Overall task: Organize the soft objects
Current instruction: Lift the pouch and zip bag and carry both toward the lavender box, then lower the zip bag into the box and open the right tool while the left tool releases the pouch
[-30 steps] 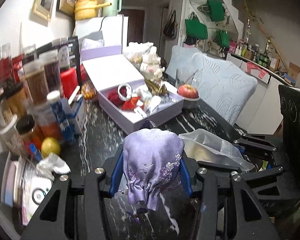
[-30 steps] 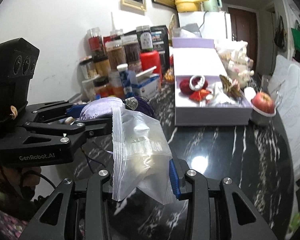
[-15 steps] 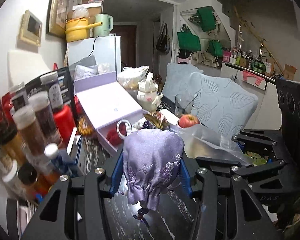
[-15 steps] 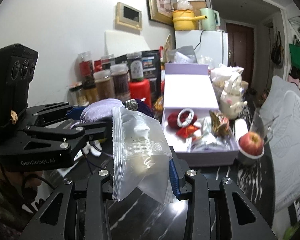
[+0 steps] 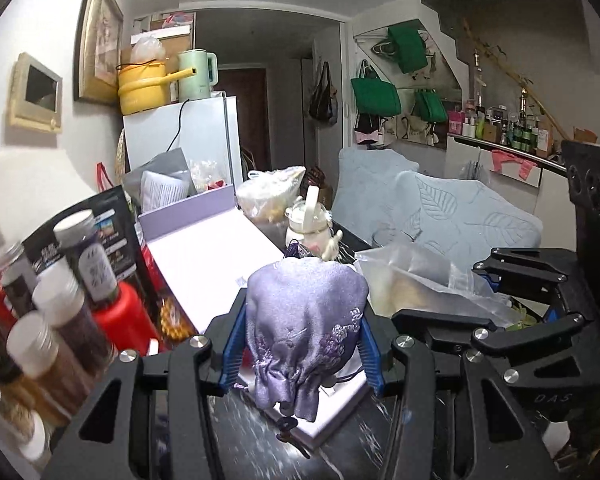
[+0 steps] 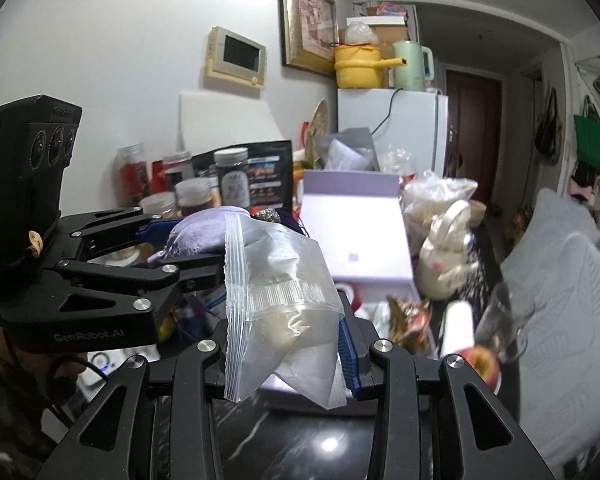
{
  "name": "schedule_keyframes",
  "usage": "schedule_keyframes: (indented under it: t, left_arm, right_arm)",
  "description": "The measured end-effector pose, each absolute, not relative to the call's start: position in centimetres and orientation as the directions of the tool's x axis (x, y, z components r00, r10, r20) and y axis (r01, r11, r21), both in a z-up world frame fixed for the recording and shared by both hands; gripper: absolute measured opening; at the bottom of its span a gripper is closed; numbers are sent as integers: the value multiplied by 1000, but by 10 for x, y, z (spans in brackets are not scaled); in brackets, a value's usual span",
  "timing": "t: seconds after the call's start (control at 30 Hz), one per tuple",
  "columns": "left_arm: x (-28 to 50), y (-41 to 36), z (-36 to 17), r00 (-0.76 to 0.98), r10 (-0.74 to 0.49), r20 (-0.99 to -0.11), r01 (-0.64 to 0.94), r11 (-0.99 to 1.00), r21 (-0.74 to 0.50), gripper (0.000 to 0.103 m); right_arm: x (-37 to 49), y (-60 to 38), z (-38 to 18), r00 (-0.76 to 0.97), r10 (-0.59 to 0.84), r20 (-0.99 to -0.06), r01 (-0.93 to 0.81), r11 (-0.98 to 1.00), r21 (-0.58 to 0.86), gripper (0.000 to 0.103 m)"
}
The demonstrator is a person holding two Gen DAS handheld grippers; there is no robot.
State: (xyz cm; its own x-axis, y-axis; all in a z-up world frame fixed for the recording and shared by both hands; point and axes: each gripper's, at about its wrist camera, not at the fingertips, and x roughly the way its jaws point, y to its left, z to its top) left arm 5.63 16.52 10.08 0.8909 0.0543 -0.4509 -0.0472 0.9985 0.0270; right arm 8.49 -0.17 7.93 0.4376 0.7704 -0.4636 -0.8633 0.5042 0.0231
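The lilac embroidered satin drawstring pouch (image 5: pixel 304 328) is pinched in the left gripper (image 5: pixel 300 344), held above the dark marble table (image 6: pixel 300 436) beside the clear plastic zip bag (image 6: pixel 284 304) clamped in the right gripper (image 6: pixel 288 344). The slippery satin could slide from the blue pads (image 5: pixel 231 344), or its dangling cord might snag. Both pairs of fingers close narrowly on fabric, though the bag's mouth seems, hazily, unopened.
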Motion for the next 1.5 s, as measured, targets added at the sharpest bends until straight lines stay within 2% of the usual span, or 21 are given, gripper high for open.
schedule_keyframes:
  t: [0.37, 0.57, 0.93, 1.5]
  left_arm:
    - [126, 188, 94, 877, 54, -478, -41, 998, 37, 48]
    - [153, 193, 71, 848, 59, -527, -40, 998, 48, 48]
    - [180, 196, 15, 770, 36, -637, -24, 999, 27, 48]
    - [183, 188, -49, 649, -2, -761, 0, 1000, -2, 48]
  right_arm:
    - [153, 27, 83, 464, 752, -468, -848, 529, 10, 37]
    - [186, 41, 74, 472, 735, -487, -832, 553, 28, 37]
    - [225, 53, 16, 423, 685, -593, -810, 579, 91, 37]
    - [229, 47, -53, 337, 616, -712, -782, 604, 152, 37]
